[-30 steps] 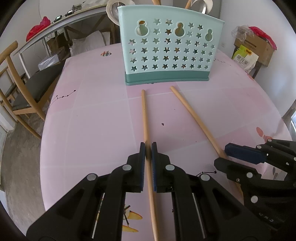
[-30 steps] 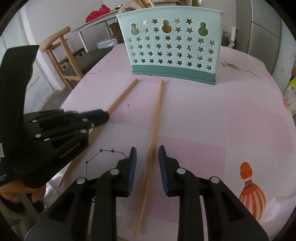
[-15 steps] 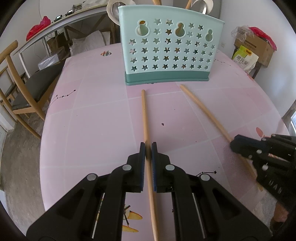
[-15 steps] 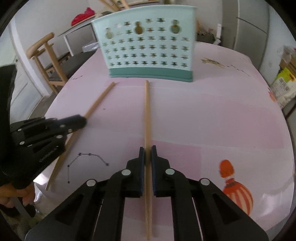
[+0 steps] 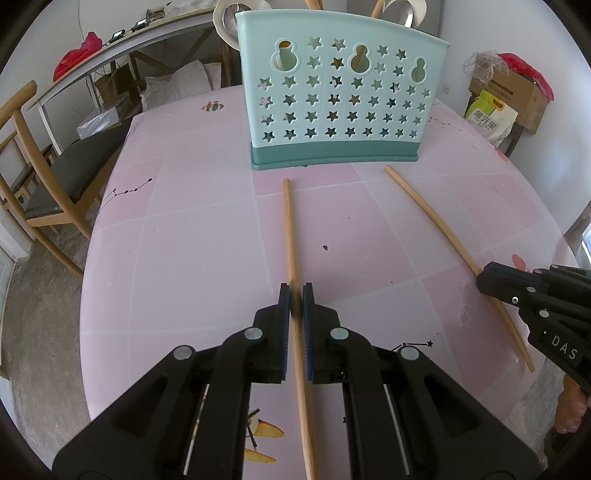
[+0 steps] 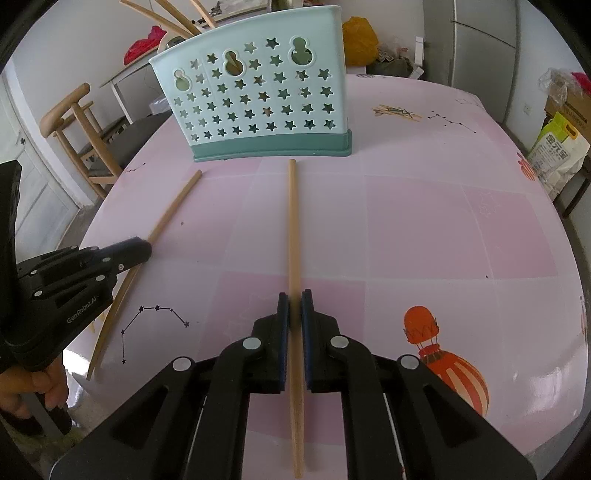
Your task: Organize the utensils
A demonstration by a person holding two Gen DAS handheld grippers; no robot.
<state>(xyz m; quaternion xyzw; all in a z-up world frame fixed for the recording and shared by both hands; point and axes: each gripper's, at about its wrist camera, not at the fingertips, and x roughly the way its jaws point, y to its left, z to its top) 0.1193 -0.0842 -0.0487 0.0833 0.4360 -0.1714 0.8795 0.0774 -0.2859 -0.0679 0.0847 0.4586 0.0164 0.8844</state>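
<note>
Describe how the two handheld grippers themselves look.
Both are matte black plastic with silver round rivets at the linkage joints and blue ribbed pads inside the fingers. The left gripper reads "GenRobot.AI" on its side in white; the right gripper shows white letters "DAS". No cables or sleeves show.

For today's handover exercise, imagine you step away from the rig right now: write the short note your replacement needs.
Left gripper: fingers shut on the left chopstick, which lies on the pink table.
Right gripper: fingers shut on the right chopstick, also lying on the table.
Utensil holder stands just beyond both chopstick tips; it already holds spoons and other wooden utensils.
Done: both chopsticks gripped.
Left: lift each chopstick and drop it into the holder.
</note>
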